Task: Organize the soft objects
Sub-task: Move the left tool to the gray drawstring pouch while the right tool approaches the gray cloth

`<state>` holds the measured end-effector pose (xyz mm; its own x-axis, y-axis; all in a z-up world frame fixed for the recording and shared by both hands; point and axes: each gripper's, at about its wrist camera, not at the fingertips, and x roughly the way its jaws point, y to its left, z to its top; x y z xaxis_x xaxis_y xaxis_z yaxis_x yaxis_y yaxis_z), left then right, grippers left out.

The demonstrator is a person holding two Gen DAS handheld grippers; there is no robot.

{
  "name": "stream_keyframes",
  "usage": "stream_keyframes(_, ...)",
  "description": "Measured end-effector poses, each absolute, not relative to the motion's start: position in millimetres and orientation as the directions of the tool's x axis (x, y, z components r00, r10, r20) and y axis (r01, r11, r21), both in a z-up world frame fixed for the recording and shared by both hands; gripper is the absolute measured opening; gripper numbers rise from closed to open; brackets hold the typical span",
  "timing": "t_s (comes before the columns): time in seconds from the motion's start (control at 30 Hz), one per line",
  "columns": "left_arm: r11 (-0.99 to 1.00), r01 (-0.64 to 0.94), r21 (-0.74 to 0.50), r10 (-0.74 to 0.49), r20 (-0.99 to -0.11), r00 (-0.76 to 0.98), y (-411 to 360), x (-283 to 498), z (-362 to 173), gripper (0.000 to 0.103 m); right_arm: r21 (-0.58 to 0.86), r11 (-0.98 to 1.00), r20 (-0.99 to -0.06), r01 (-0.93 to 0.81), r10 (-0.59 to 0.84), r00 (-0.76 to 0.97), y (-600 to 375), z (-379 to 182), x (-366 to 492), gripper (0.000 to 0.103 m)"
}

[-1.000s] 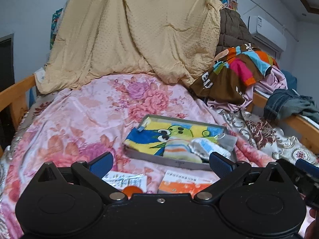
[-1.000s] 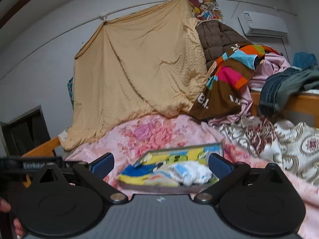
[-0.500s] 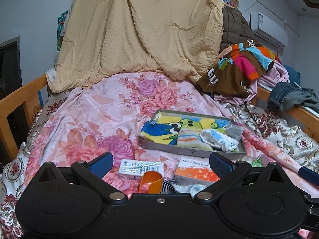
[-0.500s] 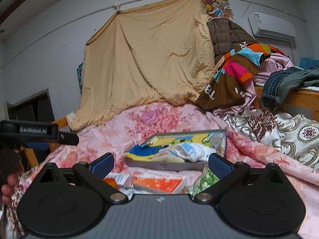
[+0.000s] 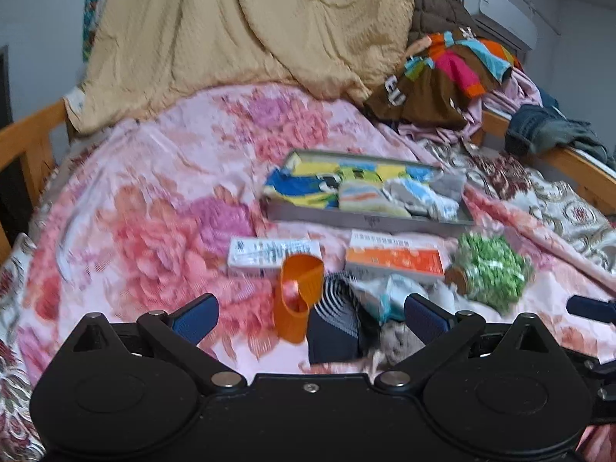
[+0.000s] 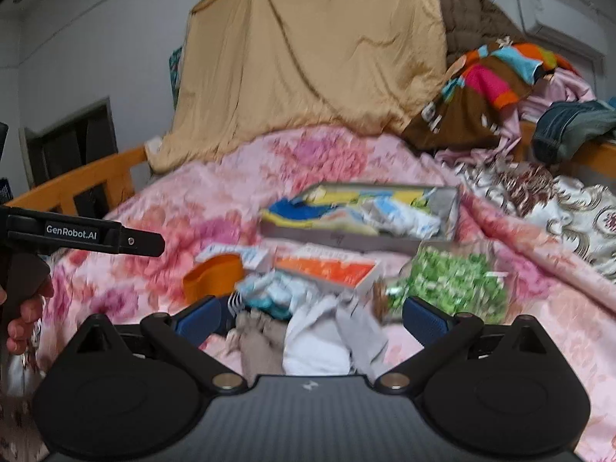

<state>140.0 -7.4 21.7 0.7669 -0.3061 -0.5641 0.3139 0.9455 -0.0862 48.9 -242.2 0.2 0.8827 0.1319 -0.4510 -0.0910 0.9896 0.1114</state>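
Observation:
A grey tray [image 5: 362, 221] [image 6: 346, 240] on the pink floral bed holds a blue-yellow cartoon cloth [image 5: 308, 184] and folded socks [image 5: 369, 198]. In front of it lies a loose heap: a dark striped sock [image 5: 335, 327], a light blue sock [image 5: 381, 296] [image 6: 269, 292], white and beige cloths [image 6: 319, 342]. My left gripper [image 5: 310, 315] hangs open above the striped sock and an orange cup [image 5: 298, 294]. The open right gripper [image 6: 310, 317] hovers over the white and beige cloths. Neither holds anything.
Two medicine boxes [image 5: 273, 256] [image 5: 396, 256] and a green crinkly bag [image 5: 491, 271] [image 6: 454, 283] lie between the heap and the tray. Piled blankets and clothes [image 5: 454, 73] fill the back. Wooden bed rails [image 5: 27, 142] [image 5: 577, 165] run along both sides. A hand [image 6: 27, 315] holds the left gripper's handle.
Both views have tilted downward and drawn closer to the bed, bringing the loose heap of socks, the cup and the green bag into view. Both grippers stay open.

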Motion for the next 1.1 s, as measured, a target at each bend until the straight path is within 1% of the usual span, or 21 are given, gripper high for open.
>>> stream_keyframes(0.27,0.915,0.4,-0.047,-0.344,-0.605,0.718,-14.1,144.7,-10.9,0.102,0.103,0.992,-0.533,-0.066,0.111,0.839,-240.0,-13.6,64.1,0.103)
stream_keyframes(0.53,0.898,0.432,-0.087,-0.384,-0.634,0.671,-14.2,150.7,-34.8,0.102,0.078,0.996,-0.598,-0.048,0.085,0.797,-238.7,-24.9,78.8,0.103)
stream_keyframes(0.77,0.895,0.429,-0.122,-0.396,-0.662,0.636,-13.1,154.3,-50.7,0.102,0.076,0.996,-0.615,-0.056,0.091,0.783,-238.3,-28.6,84.6,0.103)
stream_keyframes(0.93,0.886,0.438,-0.154,-0.421,-0.661,0.62,-13.6,155.2,-52.9,0.102,0.074,0.996,-0.619,-0.047,0.083,0.781,-241.8,-28.1,89.4,0.103)
stream_keyframes(1.1,0.854,0.492,-0.17,-0.472,-0.651,0.594,-21.6,151.7,-51.2,0.102,0.091,0.995,-0.624,-0.029,0.08,0.778,-255.1,-26.6,95.5,0.103)
